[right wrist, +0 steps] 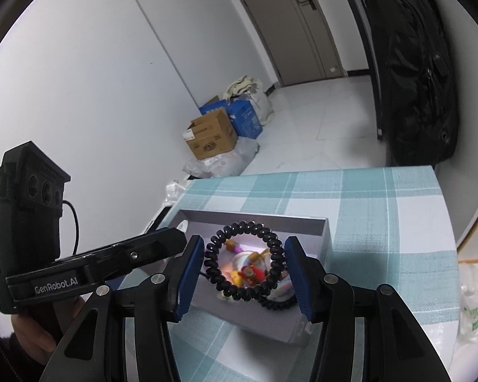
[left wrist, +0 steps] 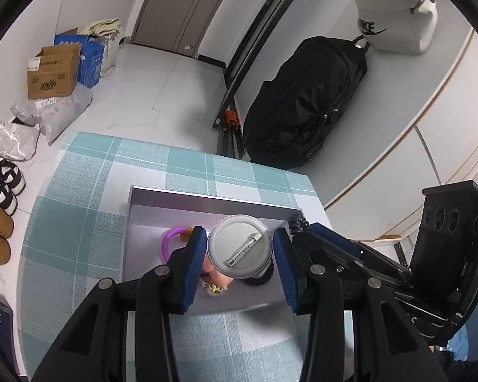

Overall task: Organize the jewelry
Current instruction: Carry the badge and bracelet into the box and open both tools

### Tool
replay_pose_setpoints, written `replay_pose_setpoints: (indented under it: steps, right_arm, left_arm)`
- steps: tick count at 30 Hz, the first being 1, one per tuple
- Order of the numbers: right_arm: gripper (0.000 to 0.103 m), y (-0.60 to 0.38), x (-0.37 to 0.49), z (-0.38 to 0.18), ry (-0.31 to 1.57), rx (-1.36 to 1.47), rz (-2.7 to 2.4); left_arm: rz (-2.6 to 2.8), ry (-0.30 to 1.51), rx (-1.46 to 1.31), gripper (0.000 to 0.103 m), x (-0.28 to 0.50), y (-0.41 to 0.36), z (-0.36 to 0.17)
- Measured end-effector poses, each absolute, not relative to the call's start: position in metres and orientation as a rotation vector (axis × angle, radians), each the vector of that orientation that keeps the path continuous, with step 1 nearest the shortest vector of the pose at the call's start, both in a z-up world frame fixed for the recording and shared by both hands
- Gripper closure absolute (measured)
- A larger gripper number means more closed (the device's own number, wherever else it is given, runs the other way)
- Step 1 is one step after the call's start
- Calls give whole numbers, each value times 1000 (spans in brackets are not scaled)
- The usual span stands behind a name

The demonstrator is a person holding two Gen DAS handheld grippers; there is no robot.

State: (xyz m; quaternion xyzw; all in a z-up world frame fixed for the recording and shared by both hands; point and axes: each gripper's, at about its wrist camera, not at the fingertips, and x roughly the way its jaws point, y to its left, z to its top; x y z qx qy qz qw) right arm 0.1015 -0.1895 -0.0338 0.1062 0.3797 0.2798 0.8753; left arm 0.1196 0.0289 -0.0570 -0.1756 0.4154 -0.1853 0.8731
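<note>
the left gripper (left wrist: 239, 251) pinches a round badge (left wrist: 240, 245), pin side up, over the box (left wrist: 207, 195). the right gripper (right wrist: 244, 262) pinches a black coil band (right wrist: 247, 261) over the same box. inside lie a purple ring (left wrist: 167, 243) at 9 o'clock and other trinkets. i judge the task well along: these two pieces are left to drop.

Pretty sure we're in a home entryway: sneakers (left wrist: 3, 178) and cardboard boxes (left wrist: 54, 71) on the tiled floor (left wrist: 162, 89) by the door (left wrist: 178, 6).
</note>
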Motion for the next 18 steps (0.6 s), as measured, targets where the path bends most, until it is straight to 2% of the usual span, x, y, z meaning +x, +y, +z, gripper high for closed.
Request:
replay_pose_setpoints:
  steps: [1, 5, 7, 10, 18]
  right_arm:
    - [49, -190, 104, -36, 801, 224, 582]
    - [25, -192, 104, -36, 778, 209, 563]
    - [18, -194, 102, -32, 754, 206, 569]
    - [18, -199, 99, -29, 736, 208, 559]
    - [15, -208, 88, -24, 713, 205, 510]
  left_arm:
    - [-390, 872, -382, 65, 121, 31, -59]
    - [-408, 944, -427, 63, 128, 33, -65]
    - [-407, 946, -439, 50, 127, 34, -65]
    - [-391, 918, -440, 44, 121, 37, -61]
    - [-337, 869, -364, 43, 109, 32, -50]
